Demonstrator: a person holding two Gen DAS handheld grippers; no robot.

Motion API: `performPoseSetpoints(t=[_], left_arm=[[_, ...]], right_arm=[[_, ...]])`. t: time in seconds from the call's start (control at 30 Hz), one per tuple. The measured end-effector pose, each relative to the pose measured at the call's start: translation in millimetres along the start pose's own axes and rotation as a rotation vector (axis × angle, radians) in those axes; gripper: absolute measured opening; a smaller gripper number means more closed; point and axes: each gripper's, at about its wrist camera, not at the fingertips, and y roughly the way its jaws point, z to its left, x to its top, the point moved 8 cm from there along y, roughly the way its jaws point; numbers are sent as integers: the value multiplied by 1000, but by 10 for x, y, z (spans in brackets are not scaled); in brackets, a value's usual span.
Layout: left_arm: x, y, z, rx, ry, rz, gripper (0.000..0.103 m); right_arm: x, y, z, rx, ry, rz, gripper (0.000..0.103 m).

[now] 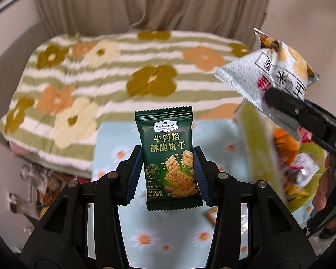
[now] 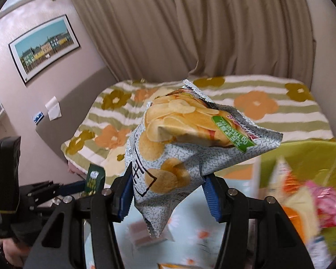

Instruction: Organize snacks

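Two snack packs hung in the air above the daisy-print cloth (image 1: pixel 168 242). At 6 o'clock, the left gripper (image 1: pixel 168 172) clenched the green cracker packet (image 1: pixel 169 157) upright by its side edges; the right gripper (image 2: pixel 168 192) pinched the crumpled potato chip bag (image 2: pixel 181 148). Open flowered bedding (image 1: pixel 100 71) lay toward 12 o'clock, and a green bin (image 2: pixel 302 154) of snacks at 3.

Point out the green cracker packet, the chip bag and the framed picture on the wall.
green cracker packet (image 1: pixel 169 154): left wrist view, front panel.
chip bag (image 2: pixel 168 157): right wrist view, speckled front.
framed picture (image 2: pixel 44 48): right wrist view, printed middle.
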Motion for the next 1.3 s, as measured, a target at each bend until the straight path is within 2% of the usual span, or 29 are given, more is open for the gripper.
performPoseSetpoints(t=[0.23, 0.33, 0.47, 0.67, 0.9, 1.03, 1.1, 1.13, 1.17, 1.3], left_arm=[[94, -199, -1175, -83, 73, -46, 41], [27, -164, -1708, -159, 82, -30, 41], [-144, -39, -2211, -202, 112, 13, 41], [-448, 206, -2686, -227, 177, 111, 41], [-707, 529, -2877, -223, 284, 210, 41], [-775, 581, -2884, -219, 312, 245, 43], [-817, 632, -2880, -213, 317, 293, 56], [-833, 647, -2870, -203, 324, 303, 82], [-843, 644, -2865, -199, 334, 301, 101], [-869, 546, -2851, -194, 356, 280, 103]], right_arm=[[-90, -849, -705, -72, -21, -45, 51], [-226, -1073, -1032, -102, -8, -35, 51], [-440, -1281, -1426, -150, 21, -10, 51], [-748, -1407, -1790, -191, 92, 38, 51], [-1050, -1427, -2036, -205, 211, 88, 51], [-1128, -1406, -2127, -226, 249, 108, 51], [-1147, -1419, -2153, -223, 272, 106, 51], [-1148, -1412, -2156, -219, 279, 107, 51], [-1147, -1405, -2148, -220, 280, 111, 51], [-1137, -1428, -2134, -223, 272, 113, 51]])
